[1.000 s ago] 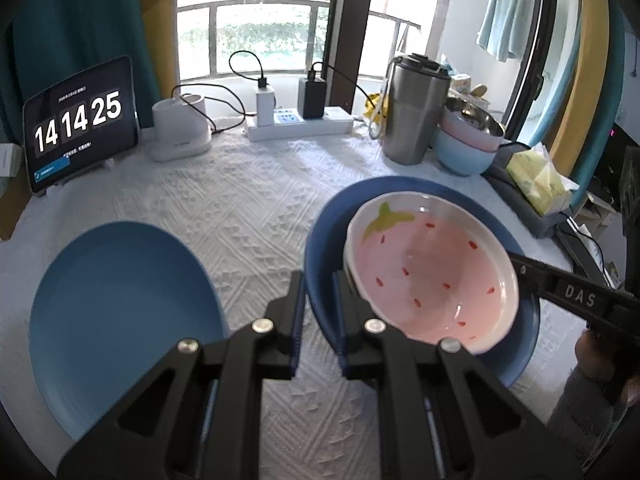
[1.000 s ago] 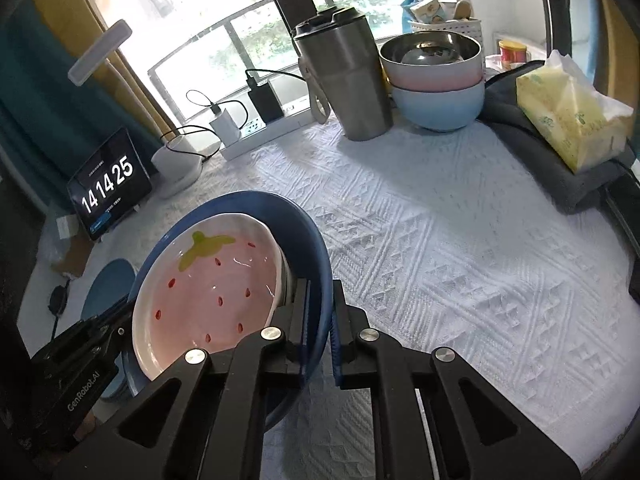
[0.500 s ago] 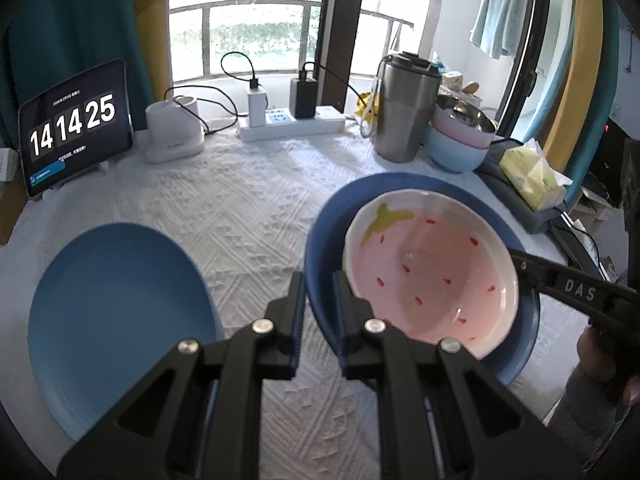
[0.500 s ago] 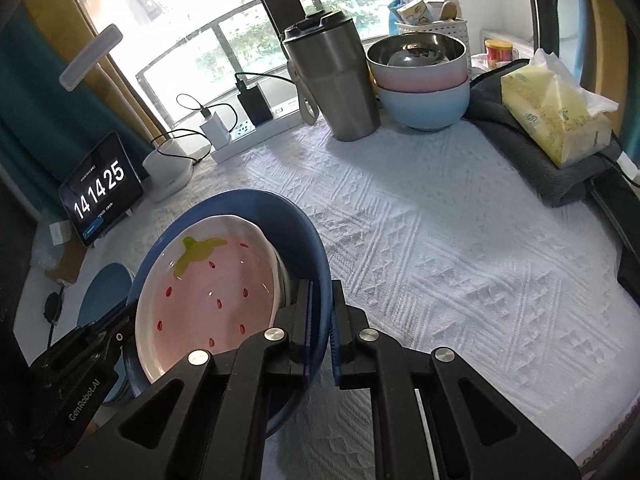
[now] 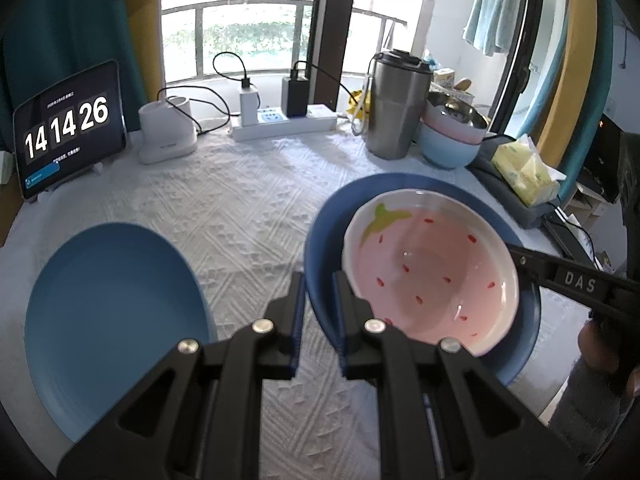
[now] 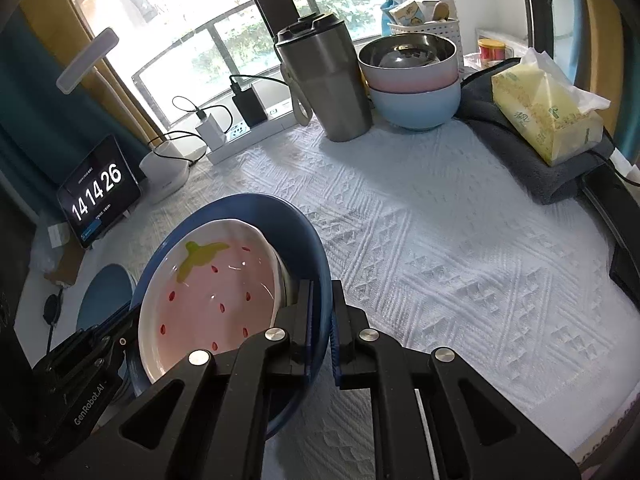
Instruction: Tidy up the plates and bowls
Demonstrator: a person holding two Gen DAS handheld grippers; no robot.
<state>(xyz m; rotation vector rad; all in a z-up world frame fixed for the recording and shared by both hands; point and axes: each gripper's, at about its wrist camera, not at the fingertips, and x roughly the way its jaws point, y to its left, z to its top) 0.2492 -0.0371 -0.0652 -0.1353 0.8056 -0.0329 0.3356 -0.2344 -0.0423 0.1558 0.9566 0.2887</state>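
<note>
The left gripper (image 5: 318, 308) reaches in low and nearly level, its 2 fingers clamped on the near rim of the dark blue plate (image 5: 516, 364); one finger sits outside the rim, the other inside it. The right gripper (image 6: 320, 334) comes in from the opposite side of the same plate (image 6: 308, 240), angled slightly downward, and its 2 fingers pinch the rim in the same way, the plate's edge wedged between the pads. In the left wrist view the right gripper (image 5: 524, 260) shows as a black bar marked "DAS" crossing the plate's far edge.

The dark blue plate sits tilted between the 2 grippers, above the white textured tablecloth (image 6: 460, 260); whether any part of it touches the cloth cannot be told. Inside it rests the pink strawberry bowl (image 5: 432, 280), facing up, an oval whose long axis runs roughly from the green leaf mark to the opposite rim. In the right wrist view the bowl (image 6: 208, 296) leans toward the plate's left side, its leaf end pointing away from the gripper.

Left of the dark blue plate, a lighter blue plate (image 5: 112, 320) lies flat on the cloth, apart from it. Beyond the dark blue plate stand a steel tumbler (image 6: 324, 84) and, just beside that, a stack of 3 bowls (image 6: 412, 80). A tablet clock (image 5: 68, 128) reading 14 14 26 stands beyond the lighter blue plate.
</note>
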